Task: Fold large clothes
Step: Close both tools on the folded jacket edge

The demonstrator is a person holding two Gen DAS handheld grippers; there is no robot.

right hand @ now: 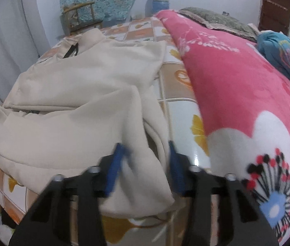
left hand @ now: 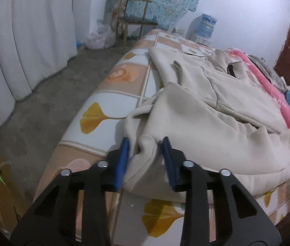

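Observation:
A large cream hooded garment (left hand: 202, 110) lies partly folded on the bed, its lower part doubled over the body; it also shows in the right wrist view (right hand: 73, 102). My left gripper (left hand: 146, 143) is open, its blue pads on either side of a bunched cream edge at the garment's near left corner. My right gripper (right hand: 145, 145) is open, its blue pads straddling the garment's near right corner, where the cloth hangs over the bed edge. Neither pair of pads presses on the cloth.
The bed sheet (left hand: 112, 102) has orange squares and yellow leaf prints. A pink flowered blanket (right hand: 237, 94) lies along the garment's right side, with blue cloth (right hand: 284, 55) beyond. White curtains (left hand: 22, 41), a wooden chair (left hand: 132, 20) and bare floor (left hand: 42, 110) are to the left.

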